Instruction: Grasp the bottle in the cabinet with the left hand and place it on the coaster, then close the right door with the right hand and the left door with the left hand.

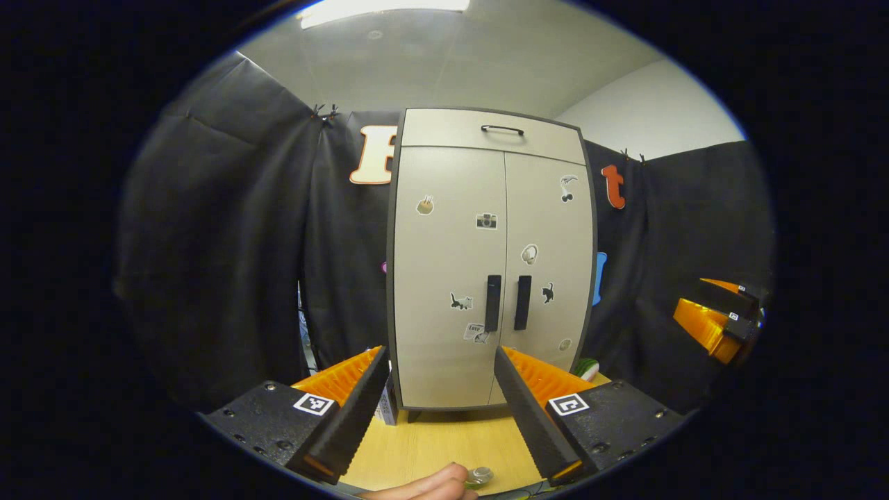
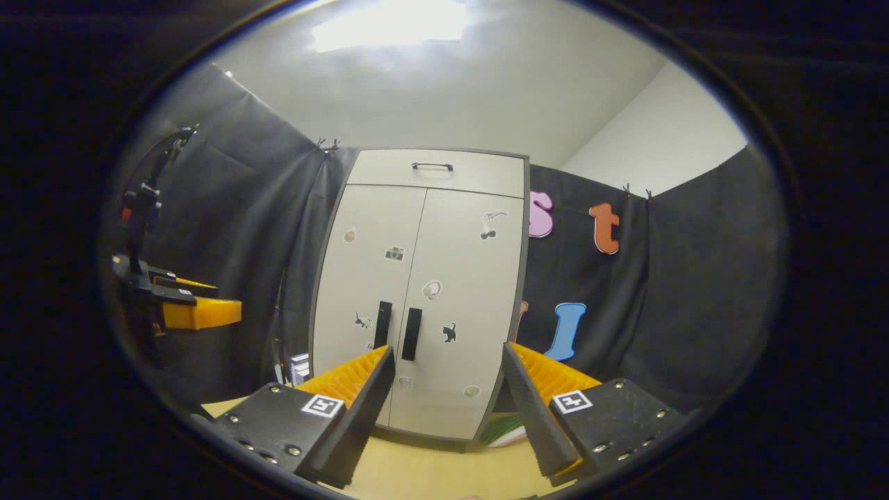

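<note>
A beige cabinet (image 1: 486,264) stands upright on the wooden table (image 1: 430,444) with both doors shut; its two dark handles (image 1: 507,302) meet at the middle seam. The cabinet (image 2: 417,298) looks the same in the right gripper view. No bottle can be made out; the inside is hidden. My left gripper (image 1: 441,354) is open and empty, a short way in front of the doors. My right gripper (image 2: 448,351) is also open and empty, facing the right door. A green flat item (image 1: 587,368) lies at the cabinet's right foot.
Black cloth walls close in the booth on both sides. A person's finger (image 1: 424,486) and a small shiny round thing (image 1: 479,476) sit at the table's near edge. The right gripper (image 1: 719,316) hangs at the far right, the left gripper (image 2: 173,305) at the far left.
</note>
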